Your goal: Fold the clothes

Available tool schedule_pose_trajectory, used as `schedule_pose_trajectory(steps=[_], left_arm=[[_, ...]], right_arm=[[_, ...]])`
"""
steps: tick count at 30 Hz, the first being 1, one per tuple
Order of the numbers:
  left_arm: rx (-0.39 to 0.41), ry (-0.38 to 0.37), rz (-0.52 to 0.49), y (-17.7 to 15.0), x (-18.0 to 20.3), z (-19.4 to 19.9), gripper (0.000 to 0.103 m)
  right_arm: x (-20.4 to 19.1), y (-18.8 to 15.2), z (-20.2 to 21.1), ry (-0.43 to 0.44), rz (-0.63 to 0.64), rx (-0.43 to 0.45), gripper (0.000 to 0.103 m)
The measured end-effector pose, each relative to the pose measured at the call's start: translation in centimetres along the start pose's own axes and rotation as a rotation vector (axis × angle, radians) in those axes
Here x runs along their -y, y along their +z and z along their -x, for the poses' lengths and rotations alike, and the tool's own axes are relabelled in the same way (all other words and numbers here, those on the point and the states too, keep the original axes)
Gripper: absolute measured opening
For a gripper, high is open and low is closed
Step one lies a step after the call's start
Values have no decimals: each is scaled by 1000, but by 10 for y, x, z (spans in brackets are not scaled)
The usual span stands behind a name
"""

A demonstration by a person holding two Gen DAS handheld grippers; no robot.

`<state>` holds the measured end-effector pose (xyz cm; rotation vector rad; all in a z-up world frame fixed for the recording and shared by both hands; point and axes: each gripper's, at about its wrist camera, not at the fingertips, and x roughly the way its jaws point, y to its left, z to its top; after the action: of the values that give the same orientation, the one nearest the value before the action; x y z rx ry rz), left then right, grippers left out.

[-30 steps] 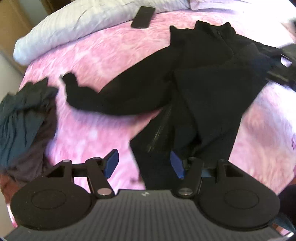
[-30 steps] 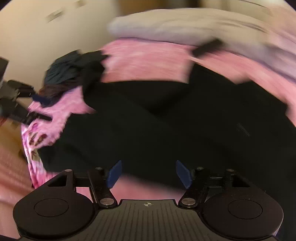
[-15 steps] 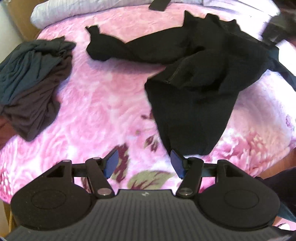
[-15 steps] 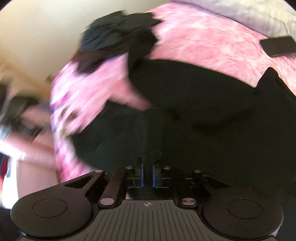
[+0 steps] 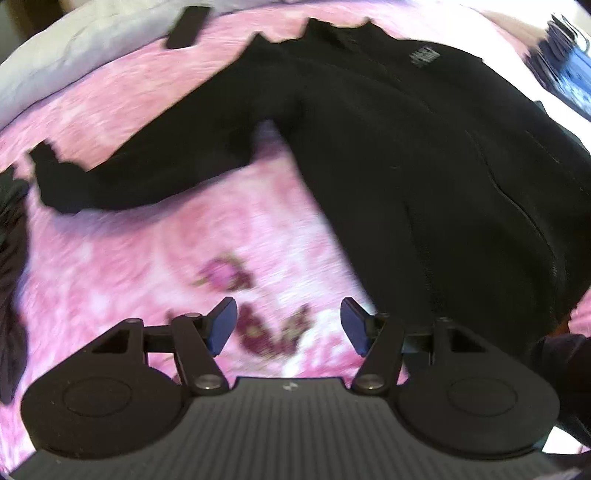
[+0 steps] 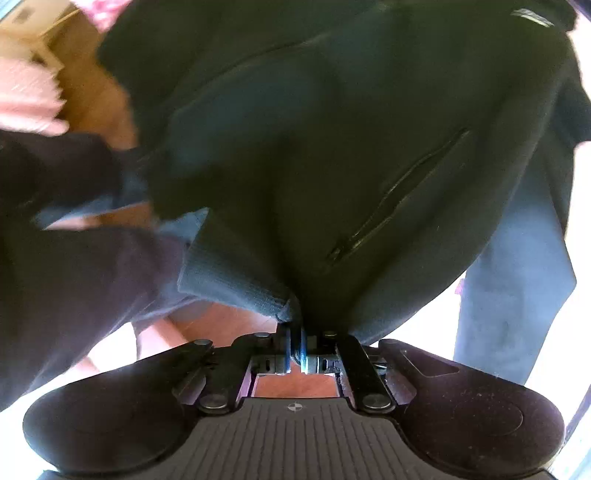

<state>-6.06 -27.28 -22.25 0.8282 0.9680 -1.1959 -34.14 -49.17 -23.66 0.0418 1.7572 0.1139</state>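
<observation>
A black zip jacket (image 5: 424, 155) lies spread on the pink flowered bedspread (image 5: 155, 258), one sleeve (image 5: 122, 173) stretched out to the left. My left gripper (image 5: 288, 325) is open and empty, low over the bedspread just left of the jacket's bottom edge. My right gripper (image 6: 294, 345) is shut on the jacket's ribbed hem (image 6: 236, 280) and the jacket's body (image 6: 332, 129) with a zip pocket fills that view.
A dark phone (image 5: 187, 27) lies near the pale pillow (image 5: 70, 55) at the back. A heap of dark clothes (image 5: 11, 258) sits at the left edge. Wooden floor (image 6: 92, 99) and a person's dark sleeve (image 6: 74, 266) show beside the bed.
The jacket, bunched before, now lies spread flat. My right gripper closed on its hem and pulled it toward the bed's edge. My left gripper stayed open and moved closer to the bedspread.
</observation>
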Motion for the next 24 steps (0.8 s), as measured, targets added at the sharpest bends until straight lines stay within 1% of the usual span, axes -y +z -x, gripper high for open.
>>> schedule_pose_trajectory(steps=[1,2,3,4,5,9,11,14,15,18,21,24], left_arm=[[-7,-3,-15,5,6,-4,57],[-12,-8,-29,10,11,-7,57],[-16,-14,-42,15,16,-10,57],[-18,-16,-58,21,20,-13,57],[-16,-16,-74,28,23,-16,57],[0,-6,-128,67,32,-29,57],[9,19,-137,91,31,-35,57],[25,59,-142,126,26,-44,57],[33,71,-137,138,22,-47,57],[58,106,-120,172,9,-55,57],[82,141,-104,207,-4,-63,57],[97,137,-114,239,-22,-86,57]], right_arm=[[0,1,-2,-3,-18,18,11],[1,1,-4,-15,-36,31,37],[2,0,-5,-29,-55,44,53],[6,-3,-2,-35,-76,75,76],[9,-7,2,-40,-97,110,78],[46,-33,24,1,-305,285,78],[65,-46,35,23,-412,373,78],[106,-52,46,4,-529,511,78],[122,-52,48,2,-556,544,78],[174,-37,50,37,-617,611,77],[204,-15,52,47,-609,658,77],[234,13,58,48,-611,691,77]])
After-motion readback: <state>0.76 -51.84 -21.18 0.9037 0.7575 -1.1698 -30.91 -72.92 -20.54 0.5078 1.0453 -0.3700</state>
